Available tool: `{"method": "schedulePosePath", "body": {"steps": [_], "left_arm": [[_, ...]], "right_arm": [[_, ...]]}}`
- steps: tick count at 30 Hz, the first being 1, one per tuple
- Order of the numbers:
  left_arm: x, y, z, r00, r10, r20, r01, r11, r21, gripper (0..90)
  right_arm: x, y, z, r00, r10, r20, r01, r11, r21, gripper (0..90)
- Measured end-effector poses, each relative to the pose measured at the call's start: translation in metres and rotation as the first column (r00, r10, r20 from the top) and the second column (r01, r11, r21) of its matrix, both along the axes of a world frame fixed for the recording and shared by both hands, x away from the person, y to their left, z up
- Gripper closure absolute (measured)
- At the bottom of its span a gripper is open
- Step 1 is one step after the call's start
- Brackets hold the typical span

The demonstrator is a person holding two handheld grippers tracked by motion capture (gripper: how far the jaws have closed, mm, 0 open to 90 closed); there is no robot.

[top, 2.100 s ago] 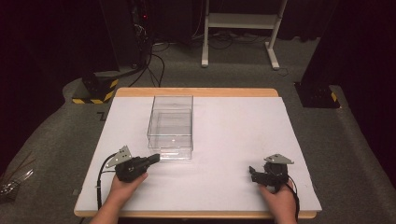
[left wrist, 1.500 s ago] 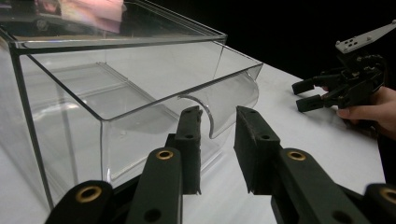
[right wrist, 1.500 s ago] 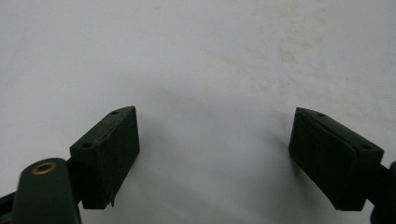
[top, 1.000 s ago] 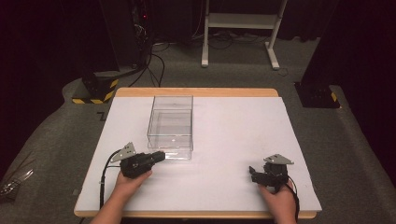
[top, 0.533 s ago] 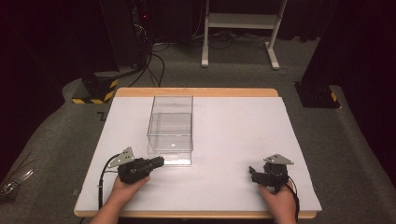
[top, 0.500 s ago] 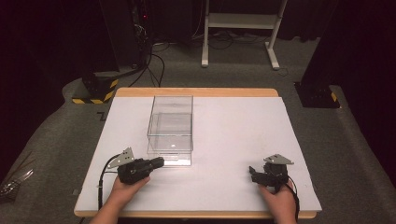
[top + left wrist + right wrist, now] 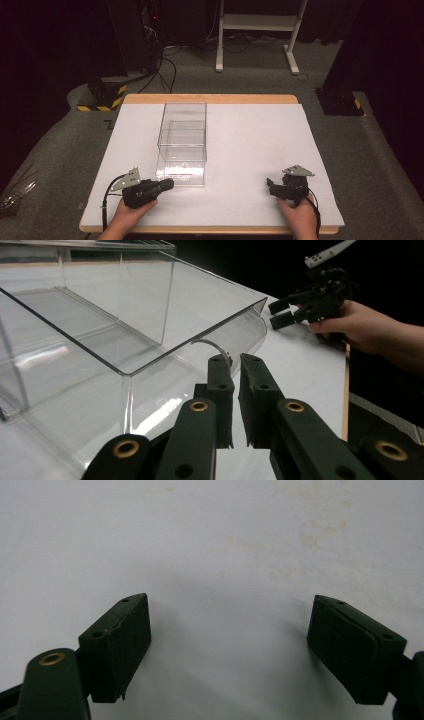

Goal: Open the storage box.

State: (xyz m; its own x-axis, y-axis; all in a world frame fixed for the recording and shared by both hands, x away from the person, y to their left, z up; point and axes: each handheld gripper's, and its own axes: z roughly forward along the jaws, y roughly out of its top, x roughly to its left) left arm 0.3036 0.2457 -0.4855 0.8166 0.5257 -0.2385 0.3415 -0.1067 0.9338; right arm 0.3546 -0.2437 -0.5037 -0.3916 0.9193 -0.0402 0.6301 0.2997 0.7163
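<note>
High view: the left gripper (image 7: 167, 184) lies low on the white table (image 7: 250, 145), its tips just short of the near wall of the clear box (image 7: 182, 145), which stands ahead of it and stretches away toward the table's far edge. Left gripper view has the jaws nearly closed, a thin slit between them and nothing caught inside; the box's near corner rises just ahead and to the left of the fingertips (image 7: 220, 385), its open rim level with them, and whether they touch the wall cannot be told. To this gripper's right lies a broad bare stretch of table, across which the right gripper (image 7: 282, 312) sits well apart in a hand (image 7: 350, 327) near the table's edge. In the high view the right gripper (image 7: 271, 185) rests close to the near right corner, with open surface ahead and to its left and little margin behind. Right gripper view shows its jaws spread wide and holding nothing, with bare white tabletop between the pads (image 7: 122, 640).
</note>
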Motion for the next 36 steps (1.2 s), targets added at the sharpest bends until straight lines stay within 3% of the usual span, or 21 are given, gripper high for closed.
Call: {"method": "schedulePosePath", "body": {"steps": [9,15,18,21,25,33,35,36], "left_arm": [[-0.012,0.0,0.0,0.9996,-0.027,0.004,0.027,0.9993,0.025,84.1],[-0.016,0.002,-0.002,0.9998,-0.018,0.011,0.018,0.9996,0.023,83.7],[-0.018,0.002,0.0,0.9997,-0.005,0.025,0.004,0.9988,0.05,82.8],[-0.02,0.004,0.0,0.9999,-0.007,0.012,0.006,0.9985,0.054,74.7],[-0.024,0.009,0.005,0.9997,-0.014,0.022,0.013,0.9988,0.047,72.1],[-0.03,0.018,0.021,0.997,-0.003,0.077,0.004,0.9998,-0.019,72.4],[-0.031,0.023,0.028,0.9917,0.047,0.119,-0.041,0.9974,-0.059,69.9],[-0.031,0.023,0.028,0.9917,0.047,0.119,-0.041,0.9974,-0.059,68.4]], "right_arm": [[-0.001,0.001,0.0,1.0,-0.001,0.004,0.001,1.0,-0.002,17.9],[0.0,0.0,0.0,1.0,-0.001,0.0,0.001,1.0,-0.001,18.0],[-0.001,0.0,0.0,1.0,0.001,0.006,-0.001,1.0,-0.003,18.4],[-0.001,0.0,0.0,1.0,0.0,0.0,0.0,1.0,0.0,18.4],[0.0,0.0,0.0,1.0,0.002,0.0,-0.002,1.0,0.001,18.5],[0.0,0.0,0.0,1.0,0.004,0.0,-0.004,1.0,0.002,18.8],[0.0,0.0,0.0,1.0,0.004,0.0,-0.004,1.0,0.002,18.8],[0.0,0.0,0.0,1.0,0.005,0.0,-0.005,1.0,0.003,18.8]]}}
